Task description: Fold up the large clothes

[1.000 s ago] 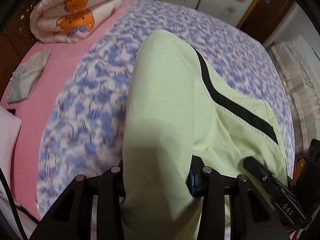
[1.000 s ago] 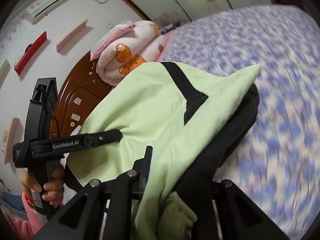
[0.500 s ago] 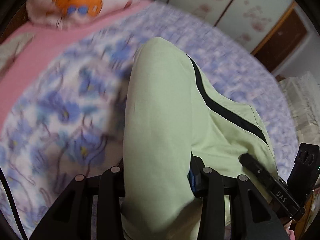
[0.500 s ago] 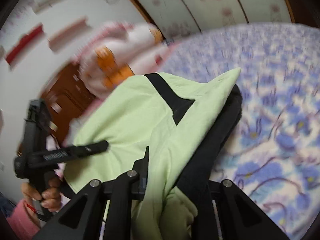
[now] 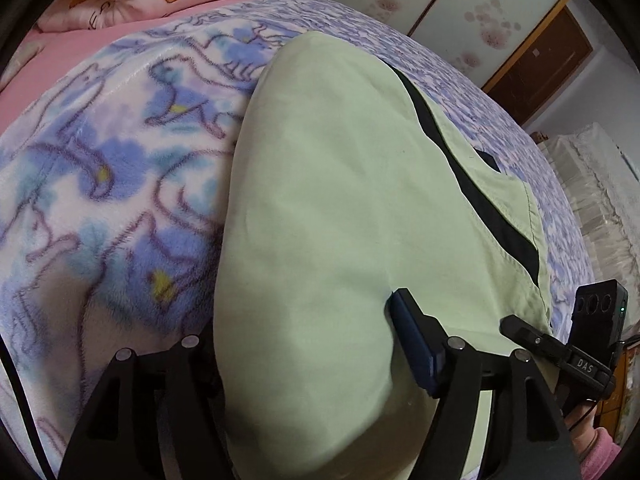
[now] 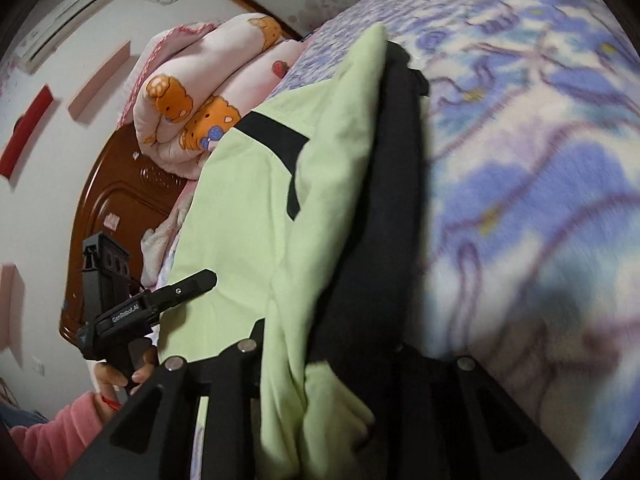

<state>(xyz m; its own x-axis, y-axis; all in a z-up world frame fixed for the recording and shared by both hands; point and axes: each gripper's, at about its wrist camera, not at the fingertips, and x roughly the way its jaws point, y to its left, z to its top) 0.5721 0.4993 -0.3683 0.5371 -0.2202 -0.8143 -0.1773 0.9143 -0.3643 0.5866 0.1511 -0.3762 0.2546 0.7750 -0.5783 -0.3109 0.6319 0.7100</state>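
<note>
Both grippers have come down, lowering the pale green garment with black stripe (image 5: 340,200) onto the blue-flowered fleece blanket (image 5: 112,184) on the bed.
Left gripper (image 5: 304,344) has its jaws opening, green cloth between them, one blue pad bared. Right gripper (image 6: 320,360) jaws are opening too, green and black folds bunched between them; whether they press I cannot tell.

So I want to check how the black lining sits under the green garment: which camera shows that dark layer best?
The right wrist view: the black layer runs as a long band along the green garment, next to the blanket. The left wrist view shows only a narrow black stripe across the green.
</note>
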